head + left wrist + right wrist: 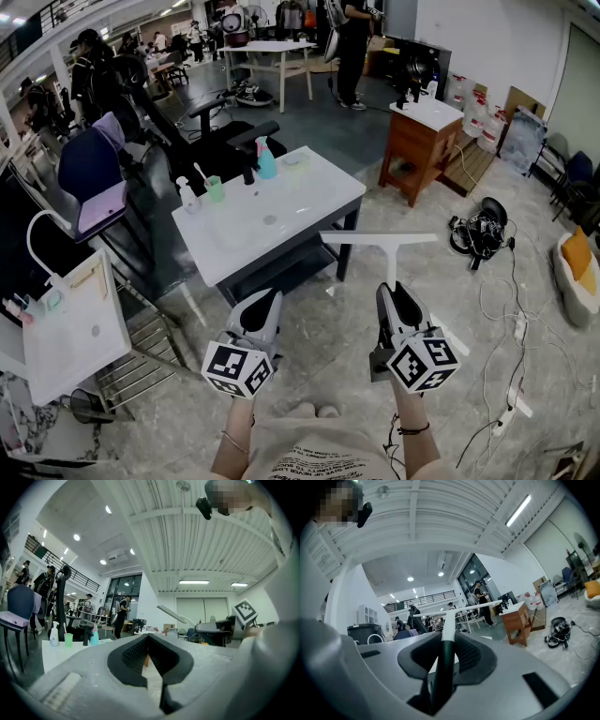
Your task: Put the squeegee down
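A white squeegee [380, 246] with a long crossbar sticks out level from my right gripper [397, 302], whose jaws are shut on its dark handle. In the right gripper view the handle [446, 658] runs up between the pads to the white blade bar [464, 610]. My left gripper [262, 309] hangs beside it at the same height, jaws shut with nothing between them; its pads [140, 653] meet in the left gripper view. Both grippers hover in front of the white table [234, 239], short of its near edge.
On the white table stand a teal spray bottle [266, 159], a green cup [215, 187] and a small white bottle [187, 196]. A wooden cabinet [419, 150] stands at the right, cables and a headset [480, 230] on the floor, office chairs [94, 173] and people at the back.
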The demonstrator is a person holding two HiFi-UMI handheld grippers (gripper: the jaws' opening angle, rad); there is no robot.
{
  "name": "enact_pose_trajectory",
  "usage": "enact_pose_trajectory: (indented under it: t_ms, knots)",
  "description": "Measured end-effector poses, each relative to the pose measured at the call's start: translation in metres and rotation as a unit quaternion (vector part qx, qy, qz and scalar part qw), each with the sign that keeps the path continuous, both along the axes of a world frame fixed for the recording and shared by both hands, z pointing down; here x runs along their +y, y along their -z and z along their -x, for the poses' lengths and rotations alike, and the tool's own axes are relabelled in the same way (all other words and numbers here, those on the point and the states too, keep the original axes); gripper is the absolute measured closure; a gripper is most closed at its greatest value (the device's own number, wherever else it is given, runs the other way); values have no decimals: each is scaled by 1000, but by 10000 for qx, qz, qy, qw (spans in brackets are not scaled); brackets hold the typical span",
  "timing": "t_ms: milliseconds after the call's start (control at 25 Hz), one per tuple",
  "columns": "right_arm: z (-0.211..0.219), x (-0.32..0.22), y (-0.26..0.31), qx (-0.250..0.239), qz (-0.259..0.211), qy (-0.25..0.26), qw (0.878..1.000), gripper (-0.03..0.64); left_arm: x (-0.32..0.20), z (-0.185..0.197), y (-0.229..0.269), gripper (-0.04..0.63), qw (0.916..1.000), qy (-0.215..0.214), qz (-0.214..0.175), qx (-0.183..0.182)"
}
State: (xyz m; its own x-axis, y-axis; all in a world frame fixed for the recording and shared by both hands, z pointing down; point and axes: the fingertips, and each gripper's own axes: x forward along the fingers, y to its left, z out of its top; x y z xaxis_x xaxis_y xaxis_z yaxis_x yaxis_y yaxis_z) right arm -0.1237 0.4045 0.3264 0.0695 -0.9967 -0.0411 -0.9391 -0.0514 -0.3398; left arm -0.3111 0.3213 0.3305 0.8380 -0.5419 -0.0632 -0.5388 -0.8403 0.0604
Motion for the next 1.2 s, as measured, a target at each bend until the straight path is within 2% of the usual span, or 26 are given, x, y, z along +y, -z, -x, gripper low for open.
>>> enact_pose_trajectory:
  t_ms: [560, 1200]
  knots:
    - [-21, -1, -12, -70, 65, 115, 9999, 520, -1, -16, -9, 574, 9998, 168, 57, 10]
    - [-66, -8, -18, -46, 168, 1, 9998, 520, -15, -72, -18, 573, 9997, -87, 177, 111]
